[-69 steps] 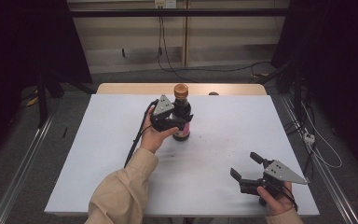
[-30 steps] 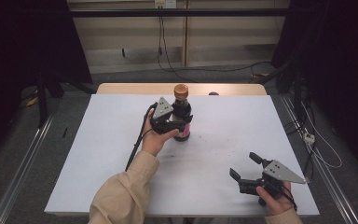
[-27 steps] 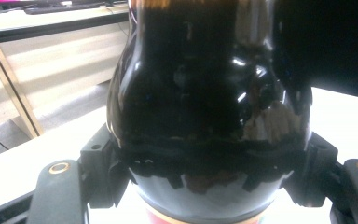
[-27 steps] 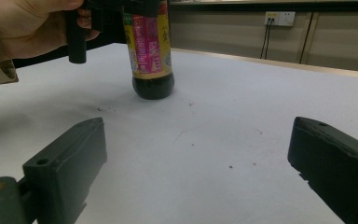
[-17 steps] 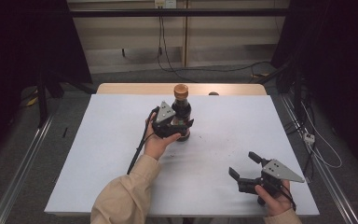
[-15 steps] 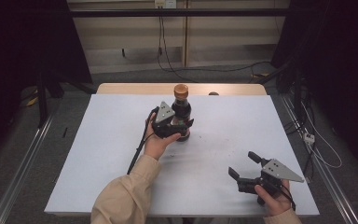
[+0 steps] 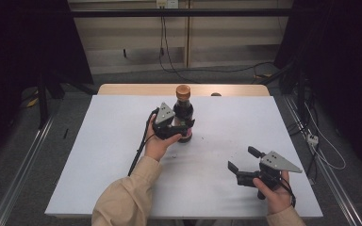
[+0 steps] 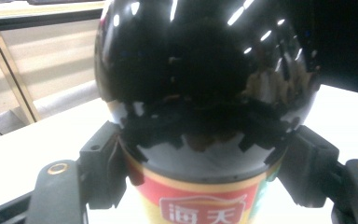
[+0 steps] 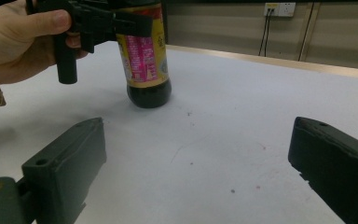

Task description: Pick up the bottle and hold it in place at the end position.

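Note:
A dark sauce bottle (image 7: 184,112) with an orange-brown cap and a red and yellow label stands on the white table (image 7: 99,155), slightly behind its middle. My left gripper (image 7: 181,128) is shut on the bottle's body just above the label, coming in from the near left. In the left gripper view the two jaws of the left gripper (image 8: 205,163) press on either side of the bottle (image 8: 205,70); they have just been closing on it. My right gripper (image 7: 242,158) stands open above the table at the near right, with nothing between the jaws. The right gripper view looks between them (image 9: 196,168) toward the bottle (image 9: 147,60).
The table's wooden far edge (image 7: 136,88) shows behind the white cover. Cables (image 7: 165,52) run over the floor behind the table, and more cables with a white plug (image 7: 313,139) lie to its right. A metal rail (image 7: 23,165) runs along the left.
The left hand has shifted slightly on the bottle since the earliest frame. The bottle stands in the same spot, and the right gripper has barely moved.

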The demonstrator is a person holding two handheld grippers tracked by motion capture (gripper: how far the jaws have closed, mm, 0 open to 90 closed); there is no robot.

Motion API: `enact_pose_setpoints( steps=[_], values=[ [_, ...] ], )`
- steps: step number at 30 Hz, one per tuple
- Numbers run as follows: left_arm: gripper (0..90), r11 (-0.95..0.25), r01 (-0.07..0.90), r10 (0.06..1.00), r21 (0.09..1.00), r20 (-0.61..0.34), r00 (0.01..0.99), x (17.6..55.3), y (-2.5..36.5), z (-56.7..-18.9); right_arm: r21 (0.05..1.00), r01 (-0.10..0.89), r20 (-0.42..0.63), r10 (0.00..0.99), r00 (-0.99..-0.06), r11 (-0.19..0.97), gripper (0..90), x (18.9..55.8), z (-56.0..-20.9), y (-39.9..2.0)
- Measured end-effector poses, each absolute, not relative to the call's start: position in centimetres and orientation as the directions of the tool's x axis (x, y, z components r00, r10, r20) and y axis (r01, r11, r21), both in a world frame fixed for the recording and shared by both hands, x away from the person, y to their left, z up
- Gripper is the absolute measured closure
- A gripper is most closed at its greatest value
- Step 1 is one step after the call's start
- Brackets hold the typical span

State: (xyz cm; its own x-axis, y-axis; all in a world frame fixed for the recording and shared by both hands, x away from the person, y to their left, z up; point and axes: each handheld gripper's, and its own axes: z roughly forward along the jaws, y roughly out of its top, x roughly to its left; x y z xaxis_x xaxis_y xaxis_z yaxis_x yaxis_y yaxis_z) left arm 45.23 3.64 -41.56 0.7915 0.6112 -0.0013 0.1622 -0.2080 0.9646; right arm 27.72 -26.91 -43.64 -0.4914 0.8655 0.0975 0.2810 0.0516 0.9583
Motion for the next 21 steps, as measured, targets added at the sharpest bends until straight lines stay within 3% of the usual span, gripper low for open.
enact_pose_setpoints(
  steps=[9,21],
  values=[
    [29.5,-0.191,0.171,0.610,0.967,-0.019,0.792,45.4,3.7,-41.7,0.949,0.315,0.146,0.859,-0.491,0.019,3.4,30.2,-42.5,-26.3],
    [29.9,-0.190,0.177,0.612,0.966,-0.025,0.791,45.4,3.7,-41.6,0.944,0.327,0.135,0.849,-0.511,0.047,3.9,32.4,-41.1,-25.2]
  ],
)
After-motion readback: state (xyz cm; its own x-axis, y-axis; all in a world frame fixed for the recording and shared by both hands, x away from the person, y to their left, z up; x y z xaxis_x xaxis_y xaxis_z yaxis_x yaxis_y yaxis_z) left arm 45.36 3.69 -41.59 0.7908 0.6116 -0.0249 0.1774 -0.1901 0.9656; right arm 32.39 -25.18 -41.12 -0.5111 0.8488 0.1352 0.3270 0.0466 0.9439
